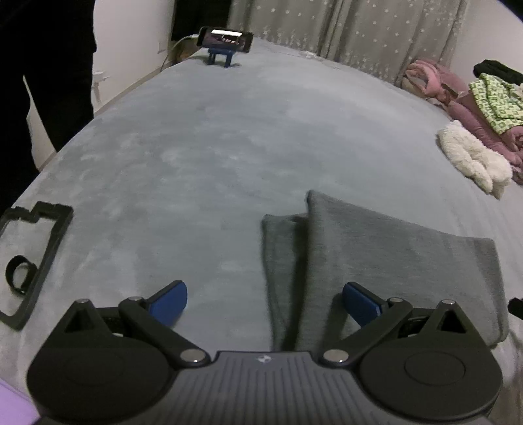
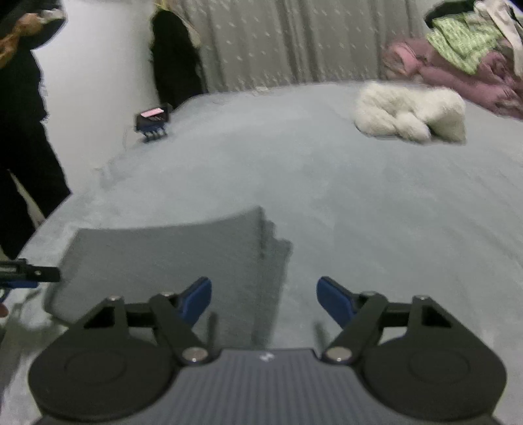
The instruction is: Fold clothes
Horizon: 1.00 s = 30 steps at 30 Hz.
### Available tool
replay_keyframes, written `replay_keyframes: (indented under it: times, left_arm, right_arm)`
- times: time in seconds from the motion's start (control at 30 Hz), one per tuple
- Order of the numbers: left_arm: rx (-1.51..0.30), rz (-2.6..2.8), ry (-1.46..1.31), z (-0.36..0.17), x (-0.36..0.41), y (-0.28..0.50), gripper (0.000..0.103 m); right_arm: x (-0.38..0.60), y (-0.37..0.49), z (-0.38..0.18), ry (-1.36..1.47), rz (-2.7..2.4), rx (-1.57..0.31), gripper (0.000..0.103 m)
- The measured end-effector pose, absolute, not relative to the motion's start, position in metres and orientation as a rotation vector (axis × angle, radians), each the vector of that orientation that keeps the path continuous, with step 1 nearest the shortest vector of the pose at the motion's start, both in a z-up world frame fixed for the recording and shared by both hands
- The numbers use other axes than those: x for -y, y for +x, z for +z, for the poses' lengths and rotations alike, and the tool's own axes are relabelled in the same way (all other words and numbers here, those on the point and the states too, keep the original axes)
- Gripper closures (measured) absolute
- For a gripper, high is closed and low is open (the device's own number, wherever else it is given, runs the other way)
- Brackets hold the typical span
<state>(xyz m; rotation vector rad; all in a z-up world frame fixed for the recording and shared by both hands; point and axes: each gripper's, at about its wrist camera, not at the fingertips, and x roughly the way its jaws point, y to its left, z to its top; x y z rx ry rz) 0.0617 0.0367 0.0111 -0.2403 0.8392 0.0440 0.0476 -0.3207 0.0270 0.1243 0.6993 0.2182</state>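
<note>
**Surroundings on and around the bed**

A phone (image 1: 226, 39) is propped on a small blue stand (image 1: 222, 56) near the far edge of the blue-grey bedspread (image 1: 209, 137), its screen lit. A black frame-like bracket (image 1: 34, 258) is laid flat at the left edge, with a black strap loop (image 1: 19, 273) lying inside it. Behind the bed, a pale curtain (image 1: 346, 29) patterned with small stars is hung (its hem reaching the mattress line). To the left, a white wall (image 1: 130, 42) is seen, partly covered by a dark figure or hanging garment (image 1: 45, 65); which of the two cannot be told.
</note>
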Motion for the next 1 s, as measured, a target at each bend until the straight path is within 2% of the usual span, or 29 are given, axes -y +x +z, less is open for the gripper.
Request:
replay_keyframes:
  times: [0.03,0.13,0.47,0.8,0.9,1.0]
  left_arm:
    - [-0.822,0.036,-0.231,0.014,-0.034,0.060,0.001]
    - [-0.768,0.023,-0.194,0.022,-0.022,0.054,0.001]
    - [-0.757,-0.018,-0.115,0.003,0.012,0.060,0.001]
    - [-0.822,0.007,-0.181,-0.009,0.000,0.073,0.000]
    - [-0.825,0.039,-0.204,-0.005,-0.009,0.073,0.000]
    - [-0.837,0.080,-0.228,-0.005,-0.024,0.073,0.000]
  right_arm:
    - [0.317,0.045,0.029,0.109,0.243,-0.679,0.044]
    - [0.303,0.040,0.031,0.085,0.302,-0.663,0.051]
    - [0.251,0.044,0.009,-0.009,0.379,-0.721,0.049]
    - [0.286,0.059,0.007,0.062,0.299,-0.775,0.050]
    - [0.307,0.062,0.004,0.070,0.216,-0.805,0.033]
    - [0.328,0.062,0.005,0.124,0.194,-0.802,0.032]
